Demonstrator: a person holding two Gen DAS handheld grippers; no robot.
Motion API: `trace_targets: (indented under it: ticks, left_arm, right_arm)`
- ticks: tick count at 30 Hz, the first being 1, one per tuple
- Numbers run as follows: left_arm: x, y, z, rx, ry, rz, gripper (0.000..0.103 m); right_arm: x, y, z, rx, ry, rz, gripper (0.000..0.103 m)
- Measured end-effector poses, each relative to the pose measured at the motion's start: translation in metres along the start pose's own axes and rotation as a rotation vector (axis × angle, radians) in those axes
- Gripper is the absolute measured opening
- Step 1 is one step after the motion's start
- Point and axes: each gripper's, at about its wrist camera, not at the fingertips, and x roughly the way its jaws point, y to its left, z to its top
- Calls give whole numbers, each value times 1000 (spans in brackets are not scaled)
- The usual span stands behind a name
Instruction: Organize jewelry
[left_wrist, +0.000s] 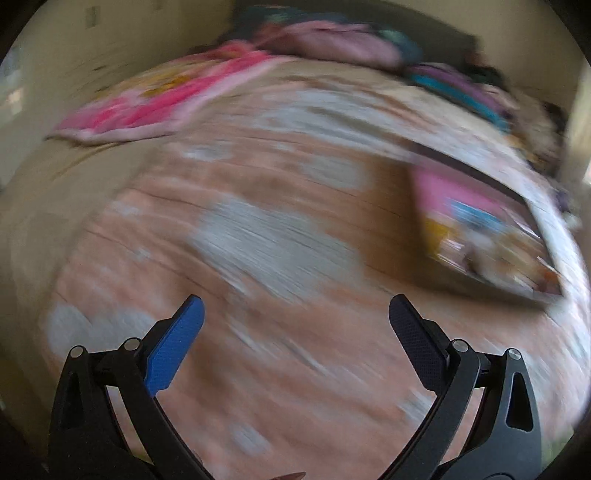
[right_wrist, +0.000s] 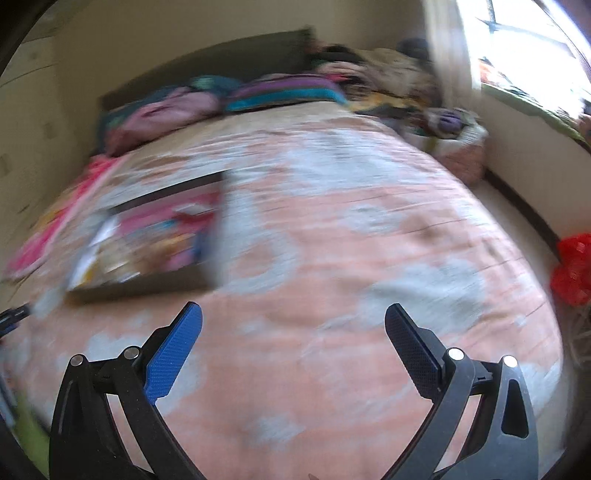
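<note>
The left gripper hangs above the bed with its jaws spread wide and nothing between them, one finger faced in blue and the other in dark padding, both tilted down toward the peach and grey patterned bedspread. Left of it, a pink blanket lies crumpled at the bed's far left edge, where the cover drops away toward a pale wall. Straight ahead of the fingers the bedspread runs bare, with open room on every side. To the right sits the jewelry box, a flat open tray with a dark rim and a pink, colourful inside; heavy motion blur hides what lies in it, so single pieces cannot be made out. Piled bedding lines the headboard end. The right gripper is likewise wide open and empty, held low over the bed. In its view the jewelry box lies to the left and ahead, well apart from the fingers, with the pink blanket beyond it. Only this view shows the bed's right edge, the strip of floor beside it, a red bag there, and the bright window above.
</note>
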Motion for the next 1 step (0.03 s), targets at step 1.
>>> trace_targets:
  ticks: [1]
  left_arm:
    - [10, 12, 11, -24, -8, 35, 94]
  right_arm:
    - [13, -14, 9, 8, -4, -53, 99]
